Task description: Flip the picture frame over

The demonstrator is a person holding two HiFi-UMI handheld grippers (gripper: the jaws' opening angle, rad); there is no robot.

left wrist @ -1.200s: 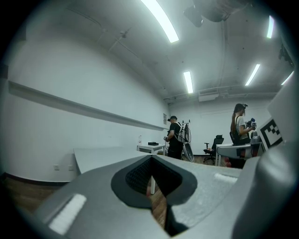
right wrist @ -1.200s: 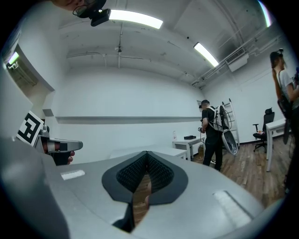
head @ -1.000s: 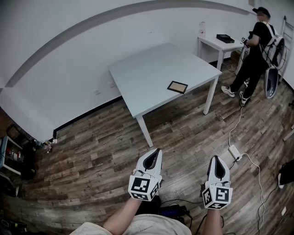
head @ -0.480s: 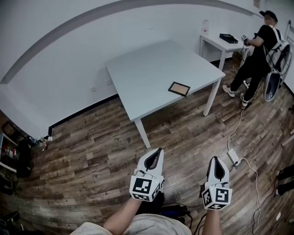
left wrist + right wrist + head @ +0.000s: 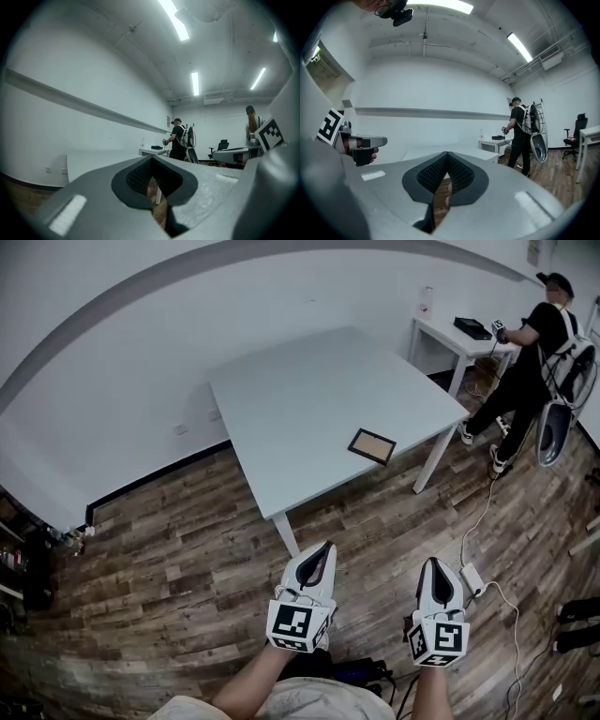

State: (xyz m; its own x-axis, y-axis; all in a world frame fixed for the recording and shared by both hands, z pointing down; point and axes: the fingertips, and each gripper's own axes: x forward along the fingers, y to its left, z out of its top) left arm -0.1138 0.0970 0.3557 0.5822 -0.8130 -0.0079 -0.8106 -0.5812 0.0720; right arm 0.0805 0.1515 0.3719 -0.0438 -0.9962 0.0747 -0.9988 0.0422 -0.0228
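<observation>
1. Wood-plank floor (image 5: pixel 169 559) fills most of my head view. That tells me I'm standing well back from the work, so nothing is in reach yet.
2. Dead ahead is the grey table (image 5: pixel 291 390), with one corner and a leg turned toward me. It's bare apart from the one thing I'm after.
3. Far right, another person (image 5: pixel 536 338) stands at a small side table (image 5: pixel 439 331). They're well apart from my table and no part of this job.
4. I'm holding both grippers low in front of me, side by side, noses toward the table.
   - The left gripper (image 5: pixel 322 551) has its pads pressed together with nothing between them.
   - The right gripper (image 5: pixel 435 566) is the same, closed and empty.
   - I'd say that suits an approach, since there's no reason to open up before I get there.
5. The picture frame (image 5: pixel 372 446) lies flat on the table close to its near right edge, well apart from both grippers.
   - It shows a dark border with a tan panel facing up, and I can't tell from here whether that's front or back.
   - Its place by the edge should help, because a jaw could come in from the side and catch the rim to lift it.
   - The flip itself hasn't begun.
6. The white power strip (image 5: pixel 472 577) and its cable lie on the floor just right of my right gripper. I'd step around them on the way in.
</observation>
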